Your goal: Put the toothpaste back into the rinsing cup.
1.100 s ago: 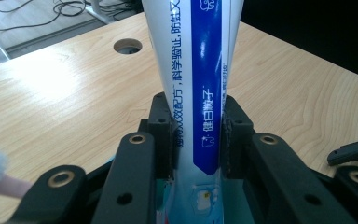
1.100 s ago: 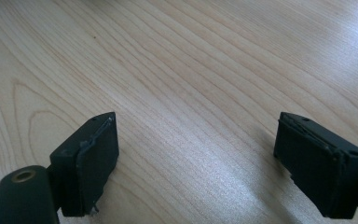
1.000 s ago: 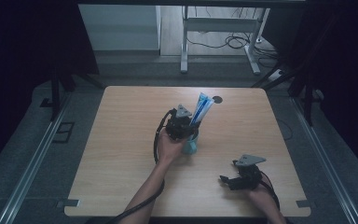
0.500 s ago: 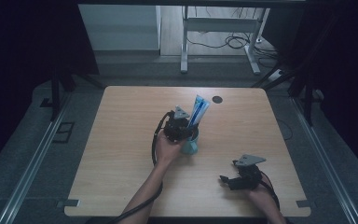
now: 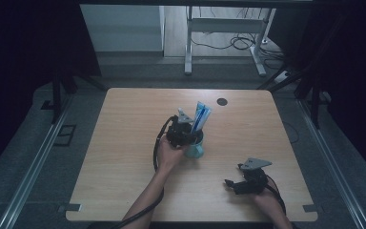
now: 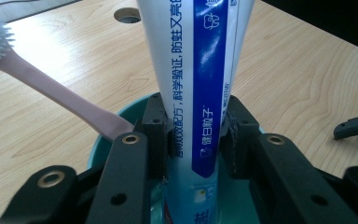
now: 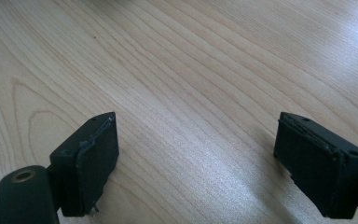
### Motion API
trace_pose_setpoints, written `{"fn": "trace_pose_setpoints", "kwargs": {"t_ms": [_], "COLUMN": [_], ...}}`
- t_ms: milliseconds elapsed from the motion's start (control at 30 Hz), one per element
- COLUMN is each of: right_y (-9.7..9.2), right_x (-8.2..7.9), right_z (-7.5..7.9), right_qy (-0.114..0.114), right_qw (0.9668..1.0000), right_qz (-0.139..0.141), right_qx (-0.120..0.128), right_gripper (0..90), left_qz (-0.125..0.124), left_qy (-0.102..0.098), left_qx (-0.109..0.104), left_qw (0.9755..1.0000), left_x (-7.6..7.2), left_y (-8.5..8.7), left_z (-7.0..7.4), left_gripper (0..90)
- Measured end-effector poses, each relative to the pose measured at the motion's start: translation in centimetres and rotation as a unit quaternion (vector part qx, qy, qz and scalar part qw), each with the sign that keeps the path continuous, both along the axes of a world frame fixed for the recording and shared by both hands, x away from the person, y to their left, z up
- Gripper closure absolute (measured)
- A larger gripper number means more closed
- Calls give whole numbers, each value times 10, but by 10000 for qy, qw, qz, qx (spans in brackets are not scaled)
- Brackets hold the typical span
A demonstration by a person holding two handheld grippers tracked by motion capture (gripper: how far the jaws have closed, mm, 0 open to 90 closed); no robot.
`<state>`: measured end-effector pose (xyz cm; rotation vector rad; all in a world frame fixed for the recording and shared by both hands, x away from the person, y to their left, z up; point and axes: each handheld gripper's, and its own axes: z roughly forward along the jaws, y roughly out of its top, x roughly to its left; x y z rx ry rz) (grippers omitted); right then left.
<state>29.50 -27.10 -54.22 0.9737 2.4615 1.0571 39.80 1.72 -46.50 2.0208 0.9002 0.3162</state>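
Little has shifted since the earlier frames: both hands keep their places, and the left tongs [image 6: 193, 140] have just been easing apart around the one white-and-blue toothpaste tube [image 6: 198, 70]. Their pads lie against its two sides, pinching it. It stands upright in the single teal plastic cup [image 5: 194, 149], beside one pink toothbrush [image 6: 51, 88]. Well apart, the right tongs [image 7: 196, 158] rest spread wide over the bare wooden worktop [image 5: 124, 143].

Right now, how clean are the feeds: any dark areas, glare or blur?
High view: dim, surroundings nearly black, the table evenly lit. Left gripper view: print on the toothpaste tube sharp, toothbrush head softer. Right gripper view: pale sheen on the wood, far grain blurred.
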Motion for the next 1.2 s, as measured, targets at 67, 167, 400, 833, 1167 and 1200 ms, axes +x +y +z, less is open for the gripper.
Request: {"fn": "trace_pose_setpoints", "kwargs": {"t_ms": [67, 167, 400, 833, 1167, 1200], "right_y": [0, 0, 0, 0, 0, 0], "right_x": [0, 0, 0, 0, 0, 0], "right_z": [0, 0, 0, 0, 0, 0], "right_qy": [2, 2, 3, 0, 2, 3], "right_qw": [10000, 10000, 10000, 10000, 10000, 10000], "right_qz": [-1, -1, -3, -2, -3, -3], "right_qx": [0, 1, 3, -1, 0, 0], "right_gripper": [137, 137, 137, 137, 137, 137], "left_qz": [-5, -7, -72, -48, -62, -58], "left_qy": [0, -16, -102, -293, -268, -256], "left_qx": [19, 64, 185, 275, 297, 268], "left_qw": [10000, 10000, 9998, 9992, 9992, 9993], "left_x": [0, 0, -3, -10, -13, -13], "left_y": [0, -1, -2, -3, 0, 1], "left_z": [0, 0, 1, 8, 12, 12], "left_gripper": [662, 653, 603, 496, 364, 354]}}
